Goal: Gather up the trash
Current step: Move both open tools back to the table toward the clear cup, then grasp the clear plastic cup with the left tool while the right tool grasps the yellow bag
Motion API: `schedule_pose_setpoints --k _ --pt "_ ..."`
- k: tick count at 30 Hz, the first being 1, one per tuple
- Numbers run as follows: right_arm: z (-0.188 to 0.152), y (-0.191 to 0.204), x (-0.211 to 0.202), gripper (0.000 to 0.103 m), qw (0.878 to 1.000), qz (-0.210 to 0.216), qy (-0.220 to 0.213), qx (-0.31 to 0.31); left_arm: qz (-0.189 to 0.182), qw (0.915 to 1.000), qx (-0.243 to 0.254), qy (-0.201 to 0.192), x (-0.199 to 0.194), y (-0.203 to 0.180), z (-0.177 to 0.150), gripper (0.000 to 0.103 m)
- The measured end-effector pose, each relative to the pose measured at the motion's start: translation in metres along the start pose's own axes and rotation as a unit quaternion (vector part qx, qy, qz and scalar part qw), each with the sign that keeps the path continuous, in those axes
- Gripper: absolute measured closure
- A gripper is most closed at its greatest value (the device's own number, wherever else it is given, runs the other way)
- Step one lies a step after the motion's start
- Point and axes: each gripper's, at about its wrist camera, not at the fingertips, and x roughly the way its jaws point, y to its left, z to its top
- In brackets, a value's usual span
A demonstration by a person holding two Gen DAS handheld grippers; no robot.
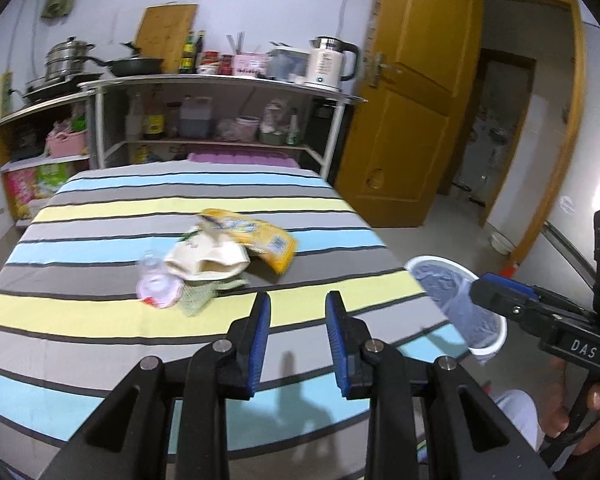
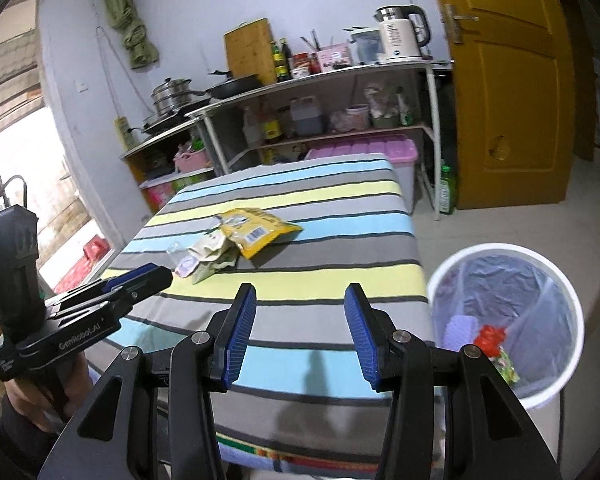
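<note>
We hold the left tool [image 1: 298, 312] and the right tool [image 2: 300, 312] parted and empty over the striped worktop [image 1: 100, 308], aimed at the trash pile [image 1: 216, 260] mid-cloth; the lined bin [image 2: 504, 320] stands just beside the worktop's edge, we judge for short drops

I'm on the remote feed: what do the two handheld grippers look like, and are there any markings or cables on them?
Both are black frames with silver pivot pins and ribbed blue finger pads. The left gripper shows white "GenRobot.AI" lettering on its body in the right wrist view, with a dark cable rising from its block-shaped top. The right gripper reads "DAS" in the left wrist view.
</note>
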Motion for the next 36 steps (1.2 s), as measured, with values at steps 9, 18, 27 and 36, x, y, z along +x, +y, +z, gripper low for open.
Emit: schedule_pose_setpoints --k 9,18,27,36 --pt "0.014 0.024 0.046 0.050 0.999 0.016 0.026 -0.035 0.046 0.9984 -0.034 -0.003 0.008 0.053 0.003 0.058" --pt "0.028 0.024 0.109 0.048 0.996 0.055 0.075 0.009 0.067 0.9963 -0.051 0.015 0.036 0.090 0.007 0.055" --pt "0.047 0.046 0.148 0.048 0.994 0.024 0.083 -0.068 0.079 0.9947 -0.051 0.041 0.068 0.102 0.013 0.055" --pt "0.041 0.077 0.170 0.047 0.972 -0.011 0.093 -0.217 0.075 0.9942 -0.054 0.055 0.080 0.105 0.017 0.055"
